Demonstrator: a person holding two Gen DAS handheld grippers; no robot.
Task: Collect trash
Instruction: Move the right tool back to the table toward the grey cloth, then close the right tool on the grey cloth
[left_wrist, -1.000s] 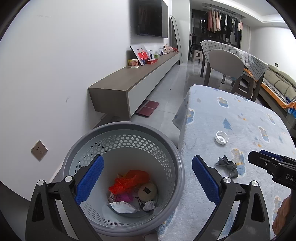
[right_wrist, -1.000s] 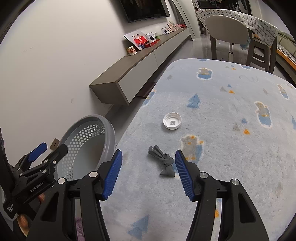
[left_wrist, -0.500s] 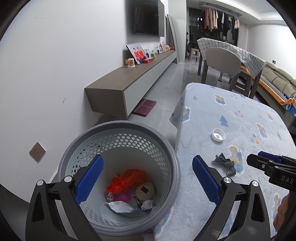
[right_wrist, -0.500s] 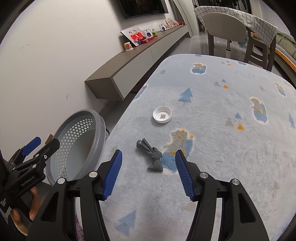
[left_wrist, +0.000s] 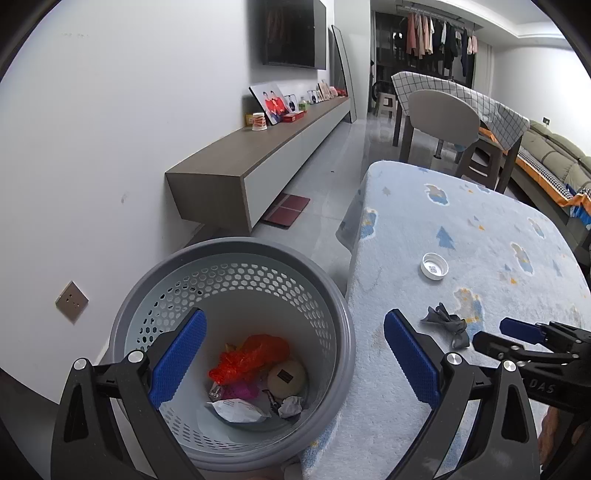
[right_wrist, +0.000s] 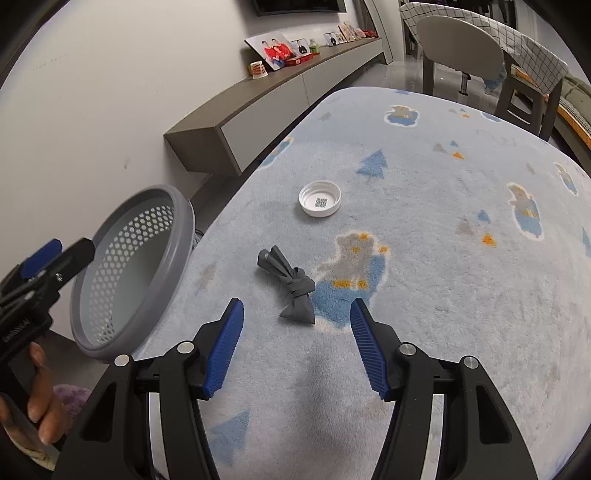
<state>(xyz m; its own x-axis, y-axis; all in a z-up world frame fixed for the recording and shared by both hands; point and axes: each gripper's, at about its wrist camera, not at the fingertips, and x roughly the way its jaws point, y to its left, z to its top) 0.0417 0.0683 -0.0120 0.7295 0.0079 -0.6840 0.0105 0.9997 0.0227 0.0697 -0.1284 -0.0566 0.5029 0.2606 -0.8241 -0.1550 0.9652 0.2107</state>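
Observation:
A grey knotted scrap (right_wrist: 291, 286) lies on the blue fleece-covered table (right_wrist: 443, 295), with a white bottle cap (right_wrist: 320, 198) beyond it. My right gripper (right_wrist: 295, 343) is open and empty, just short of the scrap. The scrap (left_wrist: 448, 325) and cap (left_wrist: 434, 266) also show in the left wrist view. My left gripper (left_wrist: 295, 356) is open and empty above the grey perforated trash basket (left_wrist: 236, 254), which holds a red bag (left_wrist: 247, 356), a round lid and crumpled wrappers. The basket (right_wrist: 173, 236) stands on the floor at the table's left edge.
A low wall cabinet (left_wrist: 258, 166) with photo frames and a paper cup runs along the white wall. A chair (left_wrist: 443, 122), a checked-cloth table and a sofa (left_wrist: 554, 162) stand beyond the table. A red mat (left_wrist: 288, 208) lies on the floor.
My right gripper has pulled back a little; the scrap now sits ahead of the fingertips rather than between them. The left gripper has drifted slightly back over the basket. Both stay open.

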